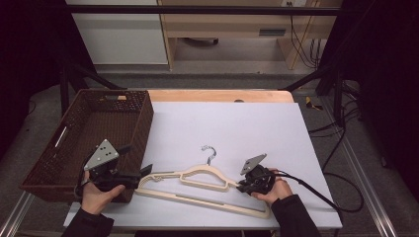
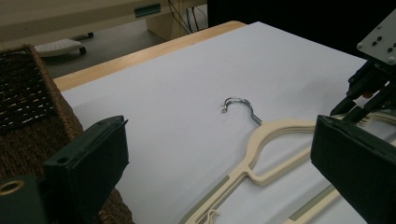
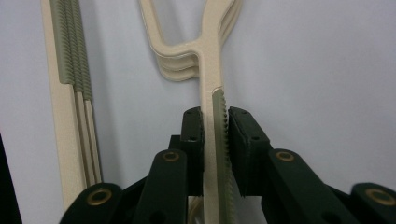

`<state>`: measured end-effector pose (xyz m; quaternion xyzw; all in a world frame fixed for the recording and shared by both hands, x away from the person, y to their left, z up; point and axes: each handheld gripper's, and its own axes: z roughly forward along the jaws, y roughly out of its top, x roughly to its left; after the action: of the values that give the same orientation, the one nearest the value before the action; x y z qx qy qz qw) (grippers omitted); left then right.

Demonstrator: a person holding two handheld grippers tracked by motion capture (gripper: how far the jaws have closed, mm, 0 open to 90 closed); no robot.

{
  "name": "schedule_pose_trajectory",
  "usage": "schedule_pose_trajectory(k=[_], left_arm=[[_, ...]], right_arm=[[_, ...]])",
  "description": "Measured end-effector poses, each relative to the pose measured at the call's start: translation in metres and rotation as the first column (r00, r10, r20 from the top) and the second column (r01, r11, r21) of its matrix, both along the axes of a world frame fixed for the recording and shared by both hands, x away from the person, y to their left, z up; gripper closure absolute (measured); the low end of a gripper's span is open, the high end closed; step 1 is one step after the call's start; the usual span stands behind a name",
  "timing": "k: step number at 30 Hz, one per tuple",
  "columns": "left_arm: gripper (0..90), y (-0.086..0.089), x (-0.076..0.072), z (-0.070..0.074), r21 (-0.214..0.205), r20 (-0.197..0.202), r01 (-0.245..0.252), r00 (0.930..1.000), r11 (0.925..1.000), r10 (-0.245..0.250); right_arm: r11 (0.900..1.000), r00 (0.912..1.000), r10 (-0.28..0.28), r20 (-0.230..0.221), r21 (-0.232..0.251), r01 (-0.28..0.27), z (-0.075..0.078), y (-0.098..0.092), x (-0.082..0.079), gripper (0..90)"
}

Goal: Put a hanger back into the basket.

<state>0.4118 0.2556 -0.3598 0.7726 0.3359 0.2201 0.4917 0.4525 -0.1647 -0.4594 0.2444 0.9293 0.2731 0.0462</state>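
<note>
A stack of cream plastic hangers [image 1: 202, 180] with a metal hook [image 1: 210, 152] lies flat on the white table top near the front edge. My right gripper [image 1: 241, 186] is at the stack's right shoulder. In the right gripper view its jaws [image 3: 215, 126] are shut on one hanger arm [image 3: 208, 70], pads against the green ribbed strip. My left gripper [image 1: 137, 159] stands open at the hangers' left end, beside the basket corner. In the left gripper view its wide jaws [image 2: 222, 140] frame the hook [image 2: 238, 105] and the hanger neck [image 2: 261, 154], touching neither.
A dark brown woven basket [image 1: 141, 128] stands at the table's left side, close to my left hand. The white sheet [image 1: 237, 123] covers the table, with a wooden strip at the far edge. A black cable [image 1: 321, 195] trails right from the right gripper.
</note>
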Motion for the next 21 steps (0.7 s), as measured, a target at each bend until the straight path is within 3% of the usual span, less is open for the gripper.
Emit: schedule_pose_trajectory(k=[8, 12, 18, 21], left_arm=[[3.8, -0.007, 0.0, -0.003, 0.016, -0.006, 0.013, 0.9999, 0.9998, -0.013], [4.0, -0.011, 0.0, -0.004, 0.021, -0.013, 0.023, 0.9997, 0.9995, -0.023], [4.4, -0.023, 0.001, -0.008, 0.029, -0.036, 0.042, 0.9985, 0.9987, -0.041], [4.9, -0.036, 0.004, -0.012, 0.057, -0.055, 0.058, 0.997, 0.9967, -0.054]], right_arm=[[0.9999, 1.0, 0.007, 0.001, 0.015, -0.007, 0.004, -0.002, -0.001, 77.9], [0.9996, 0.9997, -0.004, 0.023, 0.03, 0.003, 0.009, -0.004, -0.002, 78.2], [0.9994, 0.9989, 0.003, 0.046, 0.035, -0.005, 0.015, -0.004, -0.005, 78.9], [0.999, 0.9979, 0.016, 0.062, 0.041, -0.019, 0.019, -0.005, -0.006, 79.1]])
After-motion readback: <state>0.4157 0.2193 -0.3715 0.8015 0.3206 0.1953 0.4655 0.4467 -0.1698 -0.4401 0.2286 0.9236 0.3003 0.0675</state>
